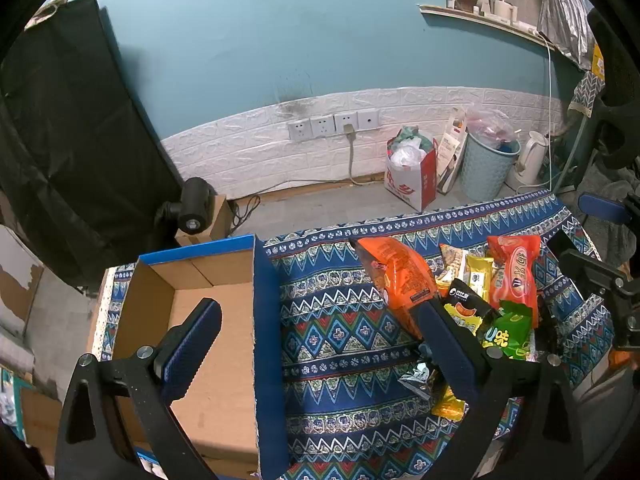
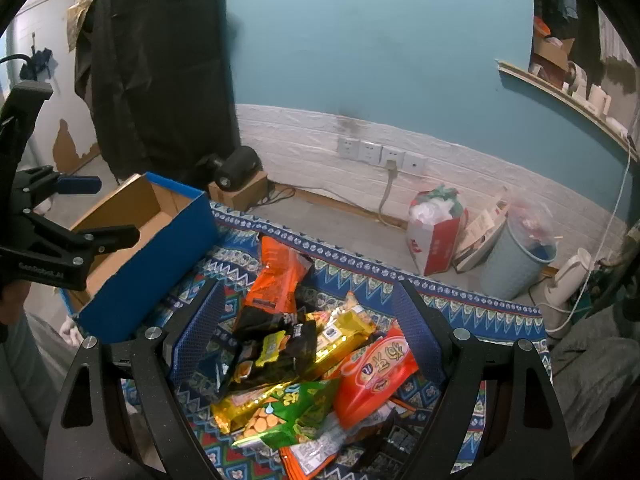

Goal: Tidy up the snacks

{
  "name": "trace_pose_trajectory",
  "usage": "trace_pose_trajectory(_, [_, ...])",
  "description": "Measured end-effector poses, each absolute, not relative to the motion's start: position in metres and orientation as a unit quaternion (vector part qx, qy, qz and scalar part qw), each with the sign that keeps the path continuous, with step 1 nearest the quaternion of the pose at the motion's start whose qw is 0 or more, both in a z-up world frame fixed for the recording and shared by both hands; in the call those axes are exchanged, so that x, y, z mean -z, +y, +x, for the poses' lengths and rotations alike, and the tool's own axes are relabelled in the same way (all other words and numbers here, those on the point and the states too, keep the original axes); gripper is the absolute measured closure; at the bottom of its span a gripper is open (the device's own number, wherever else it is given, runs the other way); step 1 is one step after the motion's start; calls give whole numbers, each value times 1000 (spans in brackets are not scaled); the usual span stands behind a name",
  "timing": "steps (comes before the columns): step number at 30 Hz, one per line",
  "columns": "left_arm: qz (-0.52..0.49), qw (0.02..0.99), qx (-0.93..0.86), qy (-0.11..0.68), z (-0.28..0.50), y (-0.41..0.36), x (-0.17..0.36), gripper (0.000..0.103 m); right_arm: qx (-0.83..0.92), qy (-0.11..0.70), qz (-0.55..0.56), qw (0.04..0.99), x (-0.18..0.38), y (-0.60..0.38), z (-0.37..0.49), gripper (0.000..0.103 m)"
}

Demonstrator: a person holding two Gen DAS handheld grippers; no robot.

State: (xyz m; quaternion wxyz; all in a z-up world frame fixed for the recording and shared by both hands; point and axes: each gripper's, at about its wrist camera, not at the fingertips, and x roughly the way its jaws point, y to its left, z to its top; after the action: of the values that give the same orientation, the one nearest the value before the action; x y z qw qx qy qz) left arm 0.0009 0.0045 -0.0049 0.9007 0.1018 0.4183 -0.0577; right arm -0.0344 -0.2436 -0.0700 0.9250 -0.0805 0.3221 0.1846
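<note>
From the left wrist view, the left gripper (image 1: 320,312) has its jaws spread wide and empty, one finger over the bare floor of the cardboard box (image 1: 192,276), the other over the edge of the snack pile (image 1: 492,300). That view looks straight down into the box, blue outside and plain brown inside, with nothing lying in the part that shows. The box's near end is cut off by the frame.

The right wrist view shows the box (image 2: 152,236) only side-on, but it gives the heap properly: the right gripper (image 2: 316,312) hangs over it with jaws wide apart, gripping nothing. The snacks (image 2: 320,360) lie on the patterned cloth (image 2: 472,312) covering the counter, beside the box and clear of it. An orange packet (image 2: 276,276) lies furthest out, with a red one (image 2: 376,368), a gold one and a green one (image 2: 296,408) overlapping nearer in. Packets at the bottom of the pile are buried or cropped, and the print is too small to read.
</note>
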Motion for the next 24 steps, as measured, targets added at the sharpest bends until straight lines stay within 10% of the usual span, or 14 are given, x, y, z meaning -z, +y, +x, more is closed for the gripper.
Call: trace_pose_trajectory(24, [103,900,58,420,-2,2,7,3,-188,327,-82,923,70,-242,-35,19])
